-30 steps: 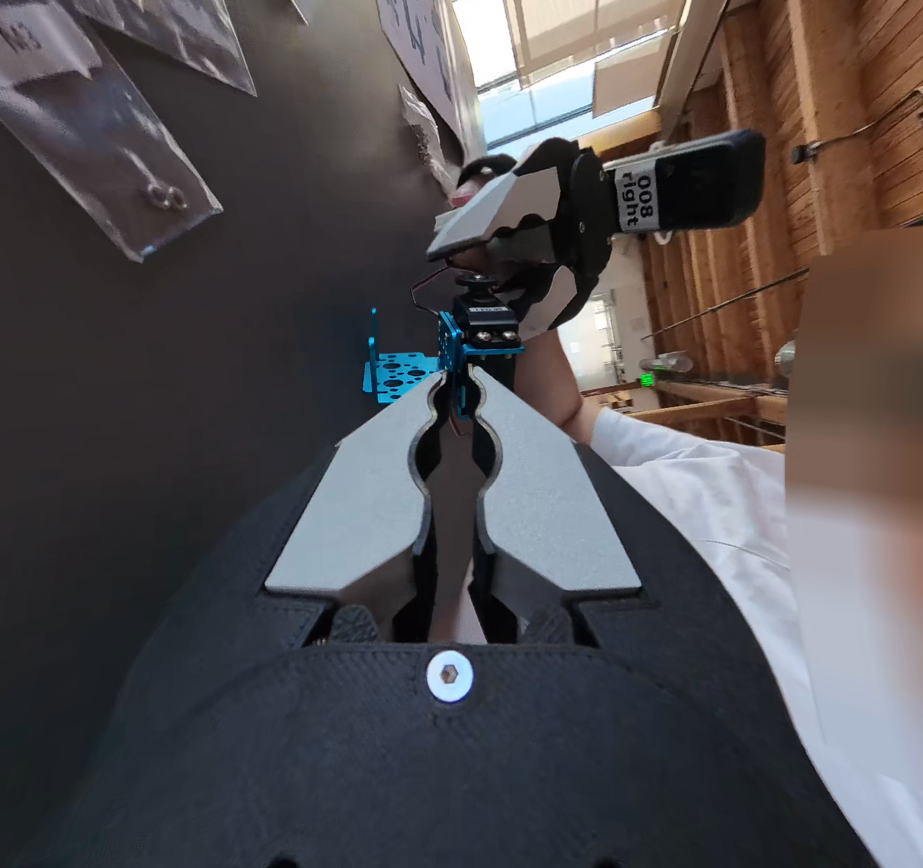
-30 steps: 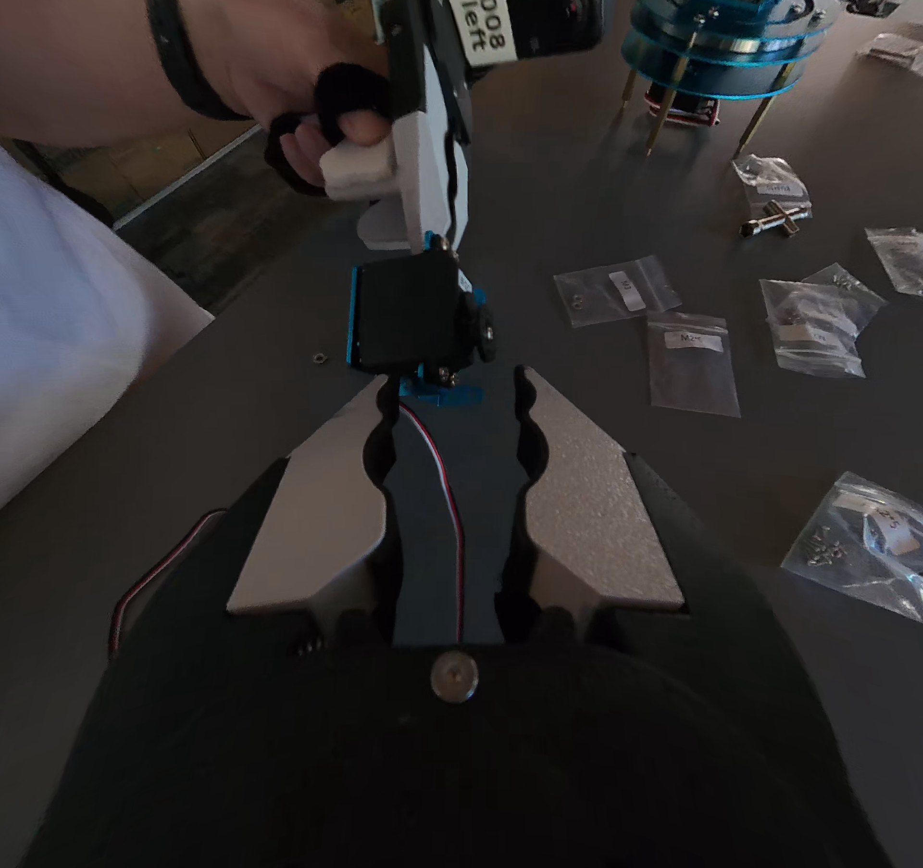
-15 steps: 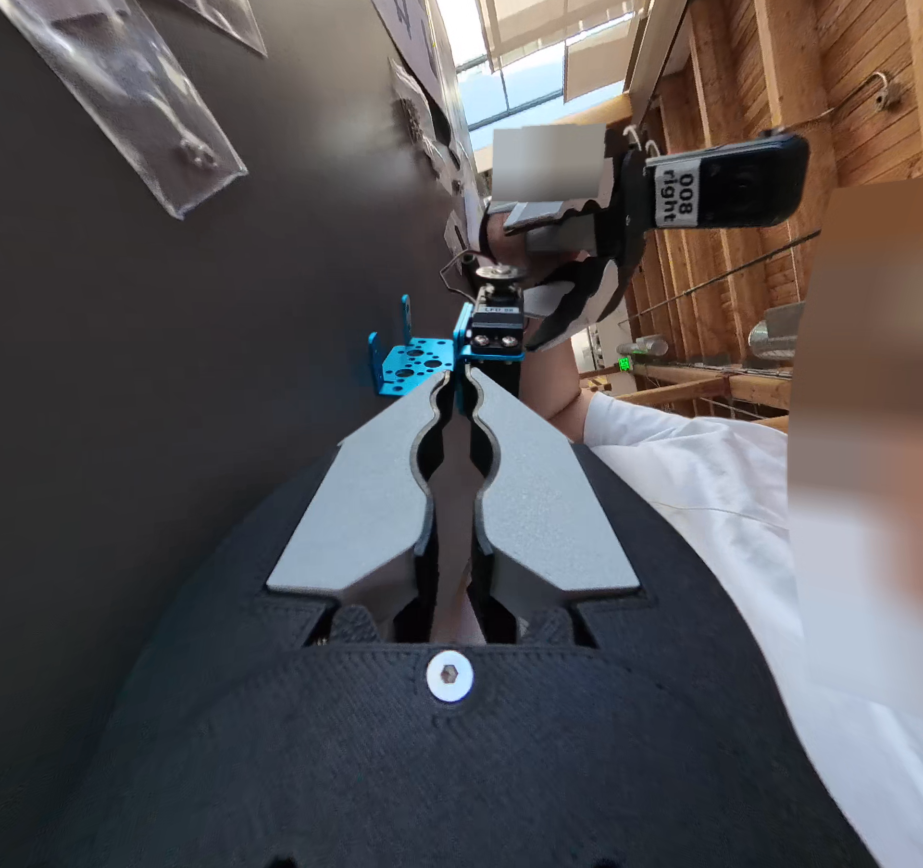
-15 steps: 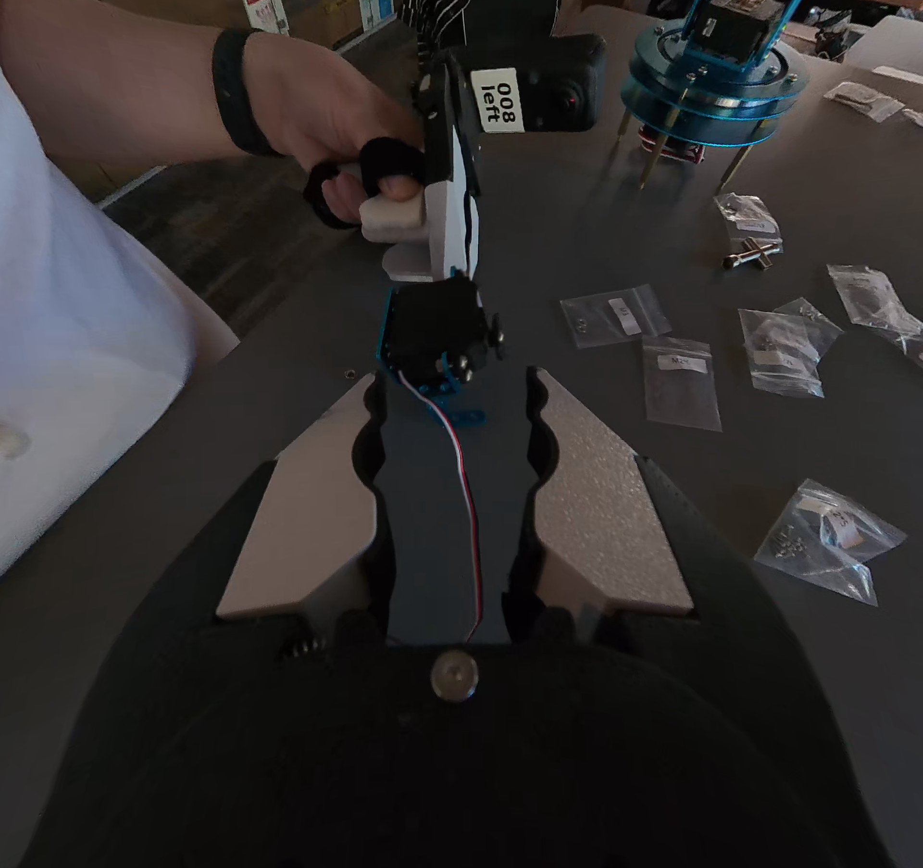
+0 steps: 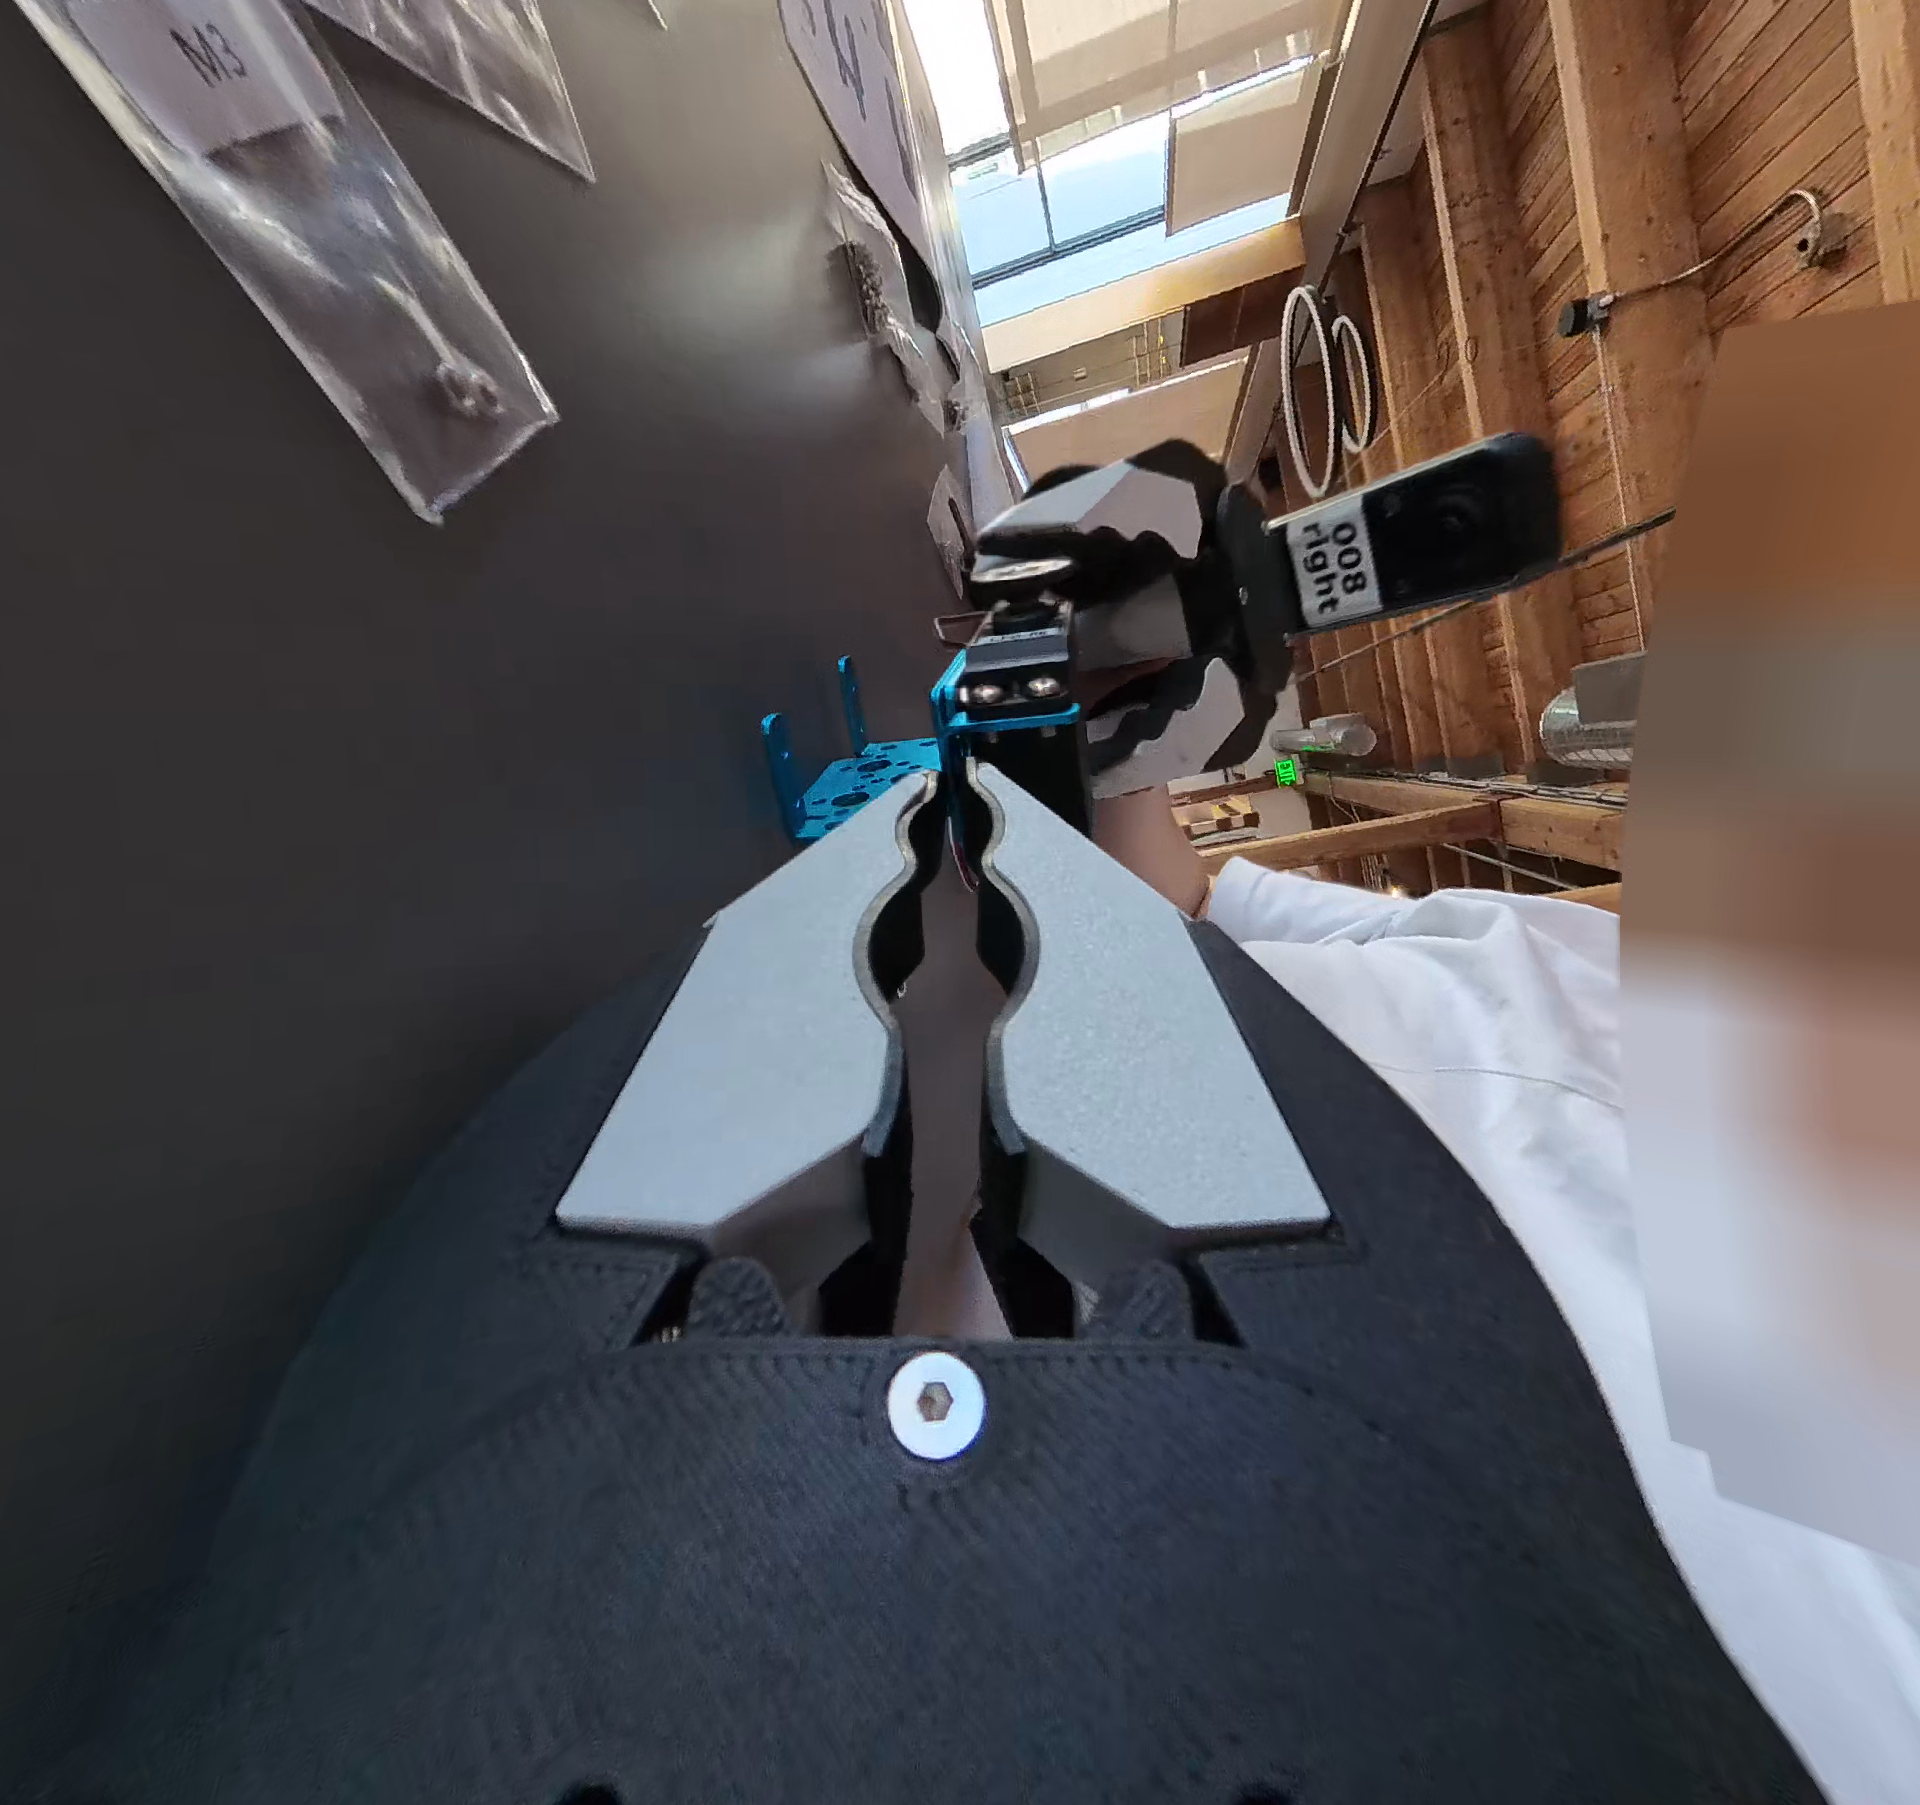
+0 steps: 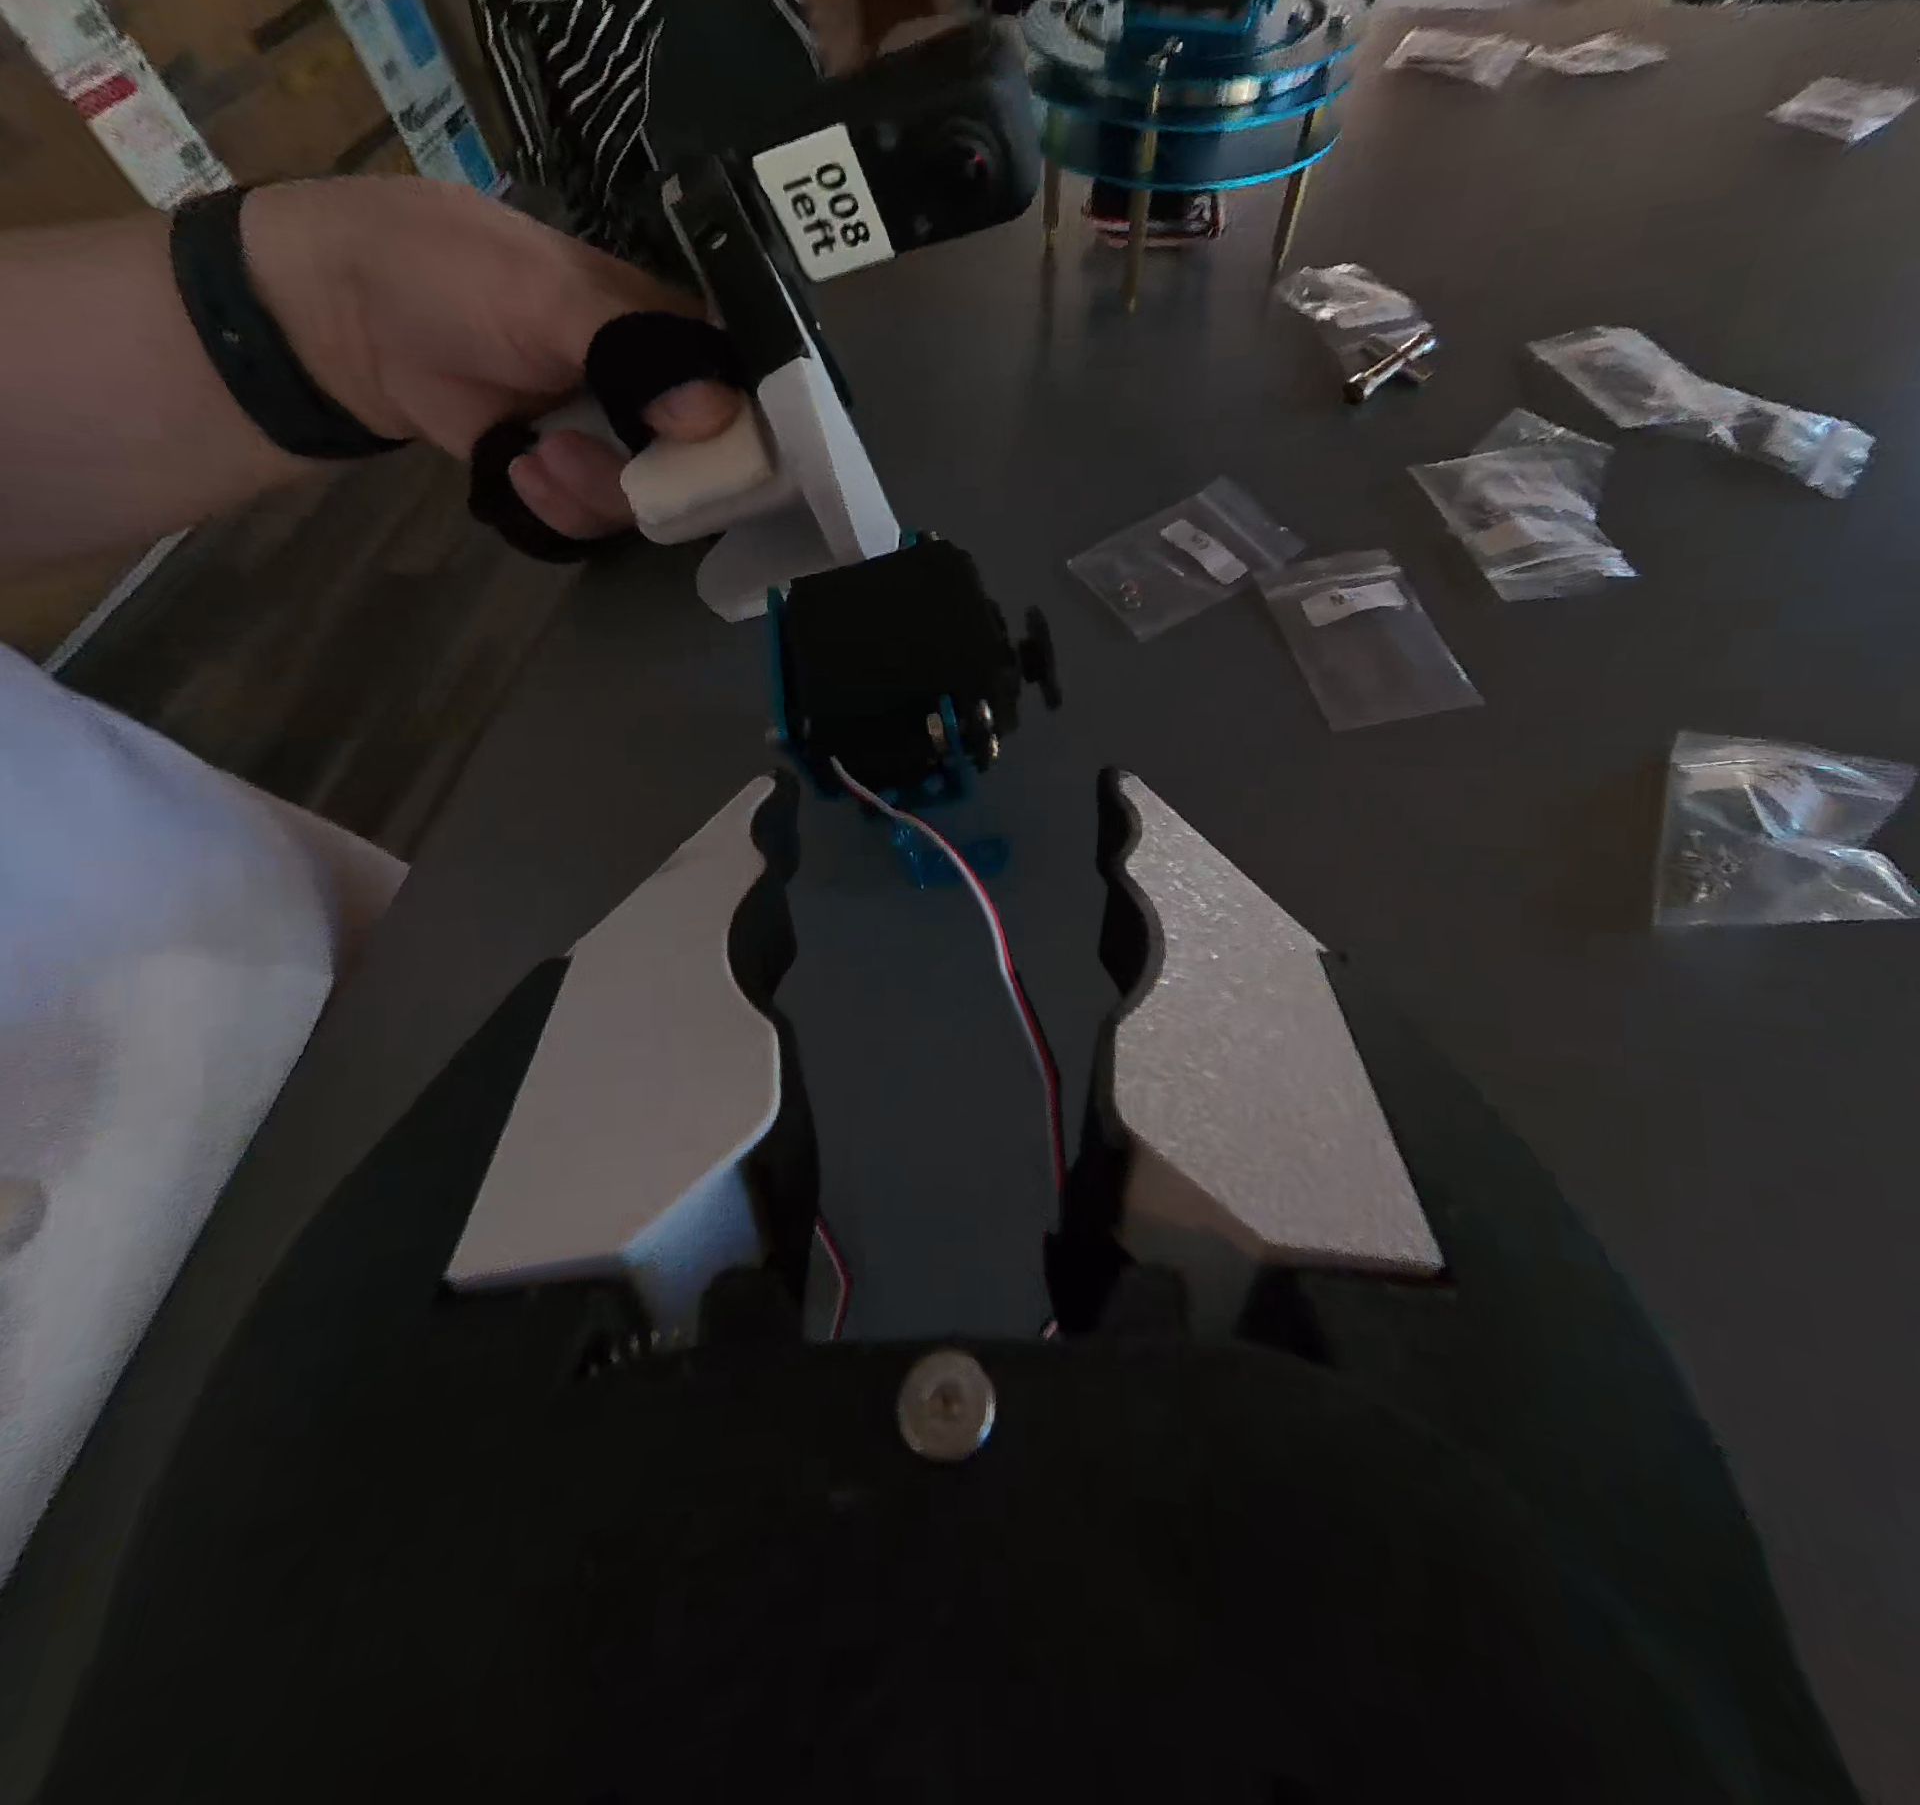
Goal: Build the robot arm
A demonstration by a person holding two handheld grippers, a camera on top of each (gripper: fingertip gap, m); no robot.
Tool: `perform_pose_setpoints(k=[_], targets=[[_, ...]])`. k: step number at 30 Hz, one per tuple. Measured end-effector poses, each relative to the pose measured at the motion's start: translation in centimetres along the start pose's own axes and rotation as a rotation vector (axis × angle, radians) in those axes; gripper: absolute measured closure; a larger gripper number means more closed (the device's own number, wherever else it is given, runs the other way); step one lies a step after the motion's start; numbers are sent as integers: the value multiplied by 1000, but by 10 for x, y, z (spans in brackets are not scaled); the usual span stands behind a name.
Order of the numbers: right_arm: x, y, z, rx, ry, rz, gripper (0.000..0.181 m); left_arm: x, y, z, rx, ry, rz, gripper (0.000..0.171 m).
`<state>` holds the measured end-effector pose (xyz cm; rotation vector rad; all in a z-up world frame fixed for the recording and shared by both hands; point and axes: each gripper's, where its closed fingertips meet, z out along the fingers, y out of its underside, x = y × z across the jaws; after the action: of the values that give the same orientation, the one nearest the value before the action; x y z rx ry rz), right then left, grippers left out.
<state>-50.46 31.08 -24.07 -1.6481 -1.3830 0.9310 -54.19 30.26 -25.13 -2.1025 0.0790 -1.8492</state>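
Far left of the servo in the right wrist view there's the person's white sleeve (image 6: 125, 924), then the hand (image 6: 436, 342) with a black wristband working the left gripper (image 6: 883, 550). Its jaws are clenched on the blue bracket (image 5: 1003, 716) that's bolted to the black servo (image 6: 894, 685), pinching the thin metal edge right at the tips, which looks like the only flat bit to grab. That grip keeps the servo propped just above the dark bench (image 6: 1351, 976), with the second blue bracket piece (image 6: 945, 862) under it and seemingly down on the bench.

The servo's red-white-black wire (image 6: 997, 934) trails back toward the camera, running straight down between the right gripper (image 6: 940, 799) jaws. Those are released and spread wide, tips just short of the servo, grasping nothing. From the left wrist view that same gripper sits just behind the servo's horn end (image 5: 1023, 571).

Right of the servo: clear zip bags of small hardware (image 6: 1361, 643) scattered flat, presumably sorted by part. Behind the servo, further back, stands a round blue-plated base on standoff legs (image 6: 1184, 93).
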Motion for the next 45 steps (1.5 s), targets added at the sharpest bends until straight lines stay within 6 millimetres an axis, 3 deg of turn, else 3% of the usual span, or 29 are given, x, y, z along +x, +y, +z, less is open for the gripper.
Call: perform_pose_setpoints(k=[7,11,21,34,45], targets=[[-11,-12,2,101,59,-51,134,0,3,-3,1,-2,17,171],[-24,-10,3,101,-27,-20,133,1,4,-3,19,-5,22,171],[-16,-3,12,61,99,-138,136,0,3,-3,57,-9,9,171],[-18,-4,9,74,123,-259,137,1,8,-5,60,-12,24,171],[-22,-6,8,97,70,-243,139,2,10,-5,42,-2,11,170]])
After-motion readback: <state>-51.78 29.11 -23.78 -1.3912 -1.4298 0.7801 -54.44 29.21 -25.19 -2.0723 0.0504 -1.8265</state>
